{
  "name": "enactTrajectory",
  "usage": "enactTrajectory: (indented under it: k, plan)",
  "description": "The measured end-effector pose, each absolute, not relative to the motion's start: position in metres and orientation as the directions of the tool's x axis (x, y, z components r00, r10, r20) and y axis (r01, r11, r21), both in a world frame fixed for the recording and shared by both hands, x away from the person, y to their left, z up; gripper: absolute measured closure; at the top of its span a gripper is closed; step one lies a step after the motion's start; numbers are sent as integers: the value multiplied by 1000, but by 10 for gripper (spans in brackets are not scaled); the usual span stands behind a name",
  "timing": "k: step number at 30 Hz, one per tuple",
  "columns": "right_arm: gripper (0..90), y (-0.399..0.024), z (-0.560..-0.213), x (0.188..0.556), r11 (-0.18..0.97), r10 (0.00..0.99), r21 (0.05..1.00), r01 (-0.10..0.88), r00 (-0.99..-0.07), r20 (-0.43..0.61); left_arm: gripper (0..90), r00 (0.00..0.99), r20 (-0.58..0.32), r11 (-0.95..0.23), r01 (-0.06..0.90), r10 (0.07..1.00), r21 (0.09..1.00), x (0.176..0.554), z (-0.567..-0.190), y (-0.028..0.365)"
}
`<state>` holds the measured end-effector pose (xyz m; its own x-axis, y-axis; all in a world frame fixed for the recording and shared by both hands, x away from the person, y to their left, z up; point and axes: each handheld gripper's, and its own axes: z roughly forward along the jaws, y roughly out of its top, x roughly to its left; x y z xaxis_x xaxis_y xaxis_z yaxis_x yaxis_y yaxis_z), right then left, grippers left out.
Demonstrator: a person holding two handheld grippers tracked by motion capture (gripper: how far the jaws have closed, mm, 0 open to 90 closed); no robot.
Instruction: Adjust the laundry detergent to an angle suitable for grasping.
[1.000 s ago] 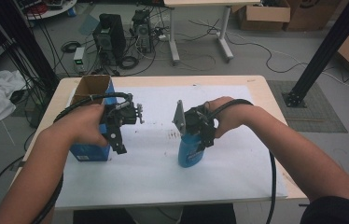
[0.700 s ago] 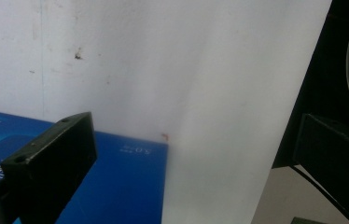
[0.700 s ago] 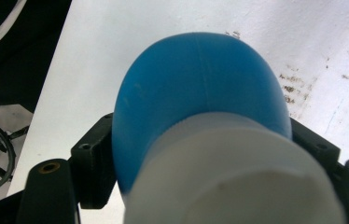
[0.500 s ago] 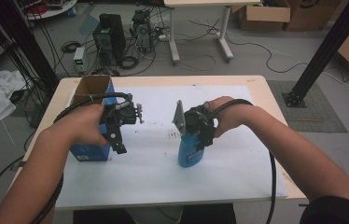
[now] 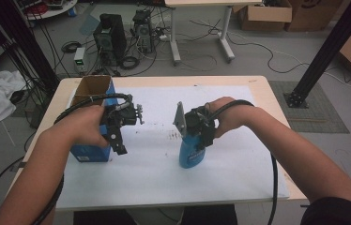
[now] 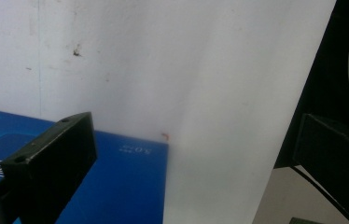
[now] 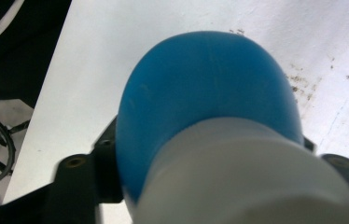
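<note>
So right gripper [image 5: 197, 140] has just been closing onto the blue bottle [image 5: 190, 157]; left gripper [image 5: 117, 140] hangs wide open by the box [image 5: 91, 89].

The blue bottle [image 7: 210, 107] is seen as smooth plastic with a soft sheen, capped by a matt white plastic top [image 7: 252, 177], while the blue box [image 5: 91, 119] looks like printed cardboard, satin outside and raw brown inside its open flaps. The tabletop [image 5: 267, 89] is shown as pale wood at its edges, overlaid by a matt white paper-like sheet [image 5: 155, 173] marked with small dark specks. The jaws of the left hand-held gripper [image 6: 196, 163] appear as matt black plastic, and a dull grey metal plate [image 5: 179, 119] is carried on the right hand-held gripper [image 5: 201, 140].
</note>
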<state>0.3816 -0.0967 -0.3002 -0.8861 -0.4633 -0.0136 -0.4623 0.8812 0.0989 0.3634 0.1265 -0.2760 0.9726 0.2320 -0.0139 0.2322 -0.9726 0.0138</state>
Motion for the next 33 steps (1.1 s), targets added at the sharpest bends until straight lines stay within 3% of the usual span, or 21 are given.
enactTrajectory:
  k: [11, 23, 29, 33]
  plan:
    - [413, -98, -300, 379, 871, -480, 98, -481, -876, -33, 0, 974, -16, -974, 226, 226, 18, 364, -276, 125]
    - [417, -104, -285, 380, 901, -412, 136, -412, -911, -26, 0, 974, -10, -974, 226, 226, 21, 364, -275, 124]
    - [417, -110, -276, 385, 942, -306, 141, -306, -952, -25, 1, 978, -2, -978, 209, 209, 15, 364, -273, 121]
    - [417, -113, -271, 391, 979, -160, 124, -163, -987, -31, 0, 979, 0, -979, 205, 205, 15, 363, -272, 119]
